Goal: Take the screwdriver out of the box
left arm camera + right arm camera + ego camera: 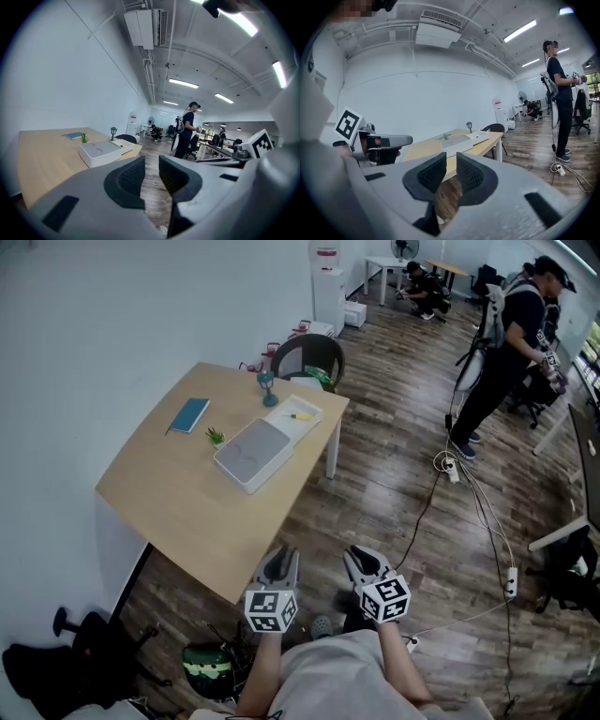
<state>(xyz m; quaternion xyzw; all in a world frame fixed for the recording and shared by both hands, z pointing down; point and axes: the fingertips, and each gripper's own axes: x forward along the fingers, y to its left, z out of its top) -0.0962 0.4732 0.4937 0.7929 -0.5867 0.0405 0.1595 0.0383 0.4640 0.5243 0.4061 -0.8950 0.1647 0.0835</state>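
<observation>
Two in all, the left gripper [279, 561] and right gripper [364, 563] each hold their jaws slightly apart, with nothing between them. One yellow screwdriver [301, 416] lies in the one open box [281, 426] on the table [178, 493], well ahead of both.

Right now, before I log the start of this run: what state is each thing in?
Box: open, uncovered.
Grey-topped cover: lying on the table beside the box.
Screwdriver: lying in the box.
Notebook: closed, flat on the table.
Left gripper: jaws apart, empty.
Right gripper: jaws apart, empty.
</observation>
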